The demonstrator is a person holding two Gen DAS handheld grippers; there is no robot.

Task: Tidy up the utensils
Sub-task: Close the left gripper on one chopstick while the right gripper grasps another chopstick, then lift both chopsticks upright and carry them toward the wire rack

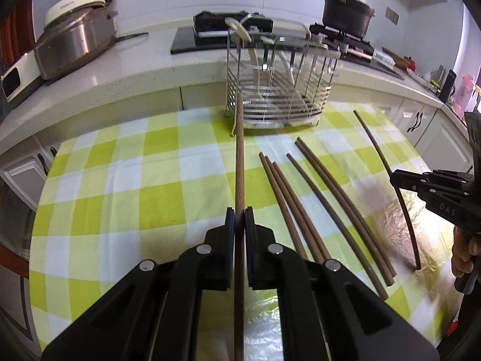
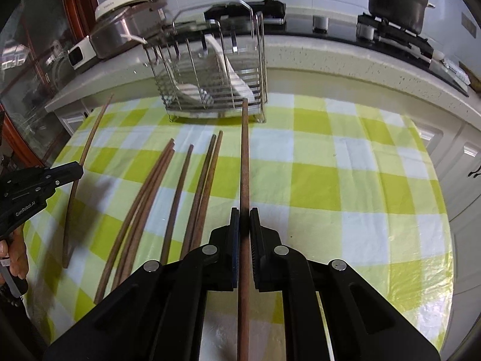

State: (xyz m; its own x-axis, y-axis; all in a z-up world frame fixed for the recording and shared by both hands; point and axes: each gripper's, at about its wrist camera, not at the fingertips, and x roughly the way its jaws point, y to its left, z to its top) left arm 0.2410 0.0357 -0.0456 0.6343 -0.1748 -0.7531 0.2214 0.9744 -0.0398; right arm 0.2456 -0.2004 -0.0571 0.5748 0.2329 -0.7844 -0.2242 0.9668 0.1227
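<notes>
My left gripper (image 1: 240,216) is shut on a brown chopstick (image 1: 239,165) that points toward the wire utensil rack (image 1: 279,90). My right gripper (image 2: 245,218) is shut on another brown chopstick (image 2: 245,162) pointing at the same rack (image 2: 210,69). Each gripper shows from the side in the other's view: the right gripper (image 1: 396,177), the left gripper (image 2: 76,171). Several more chopsticks (image 1: 303,198) lie loose on the green checked tablecloth between the grippers; they also show in the right wrist view (image 2: 168,198). White spoons (image 2: 228,69) stand in the rack.
The table (image 1: 120,180) has a round edge. Behind it runs a white counter (image 1: 135,69) with a rice cooker (image 1: 69,39), an induction hob (image 1: 192,40) and a black pot (image 1: 345,9) on a gas stove. Cabinets (image 2: 469,162) stand to the right.
</notes>
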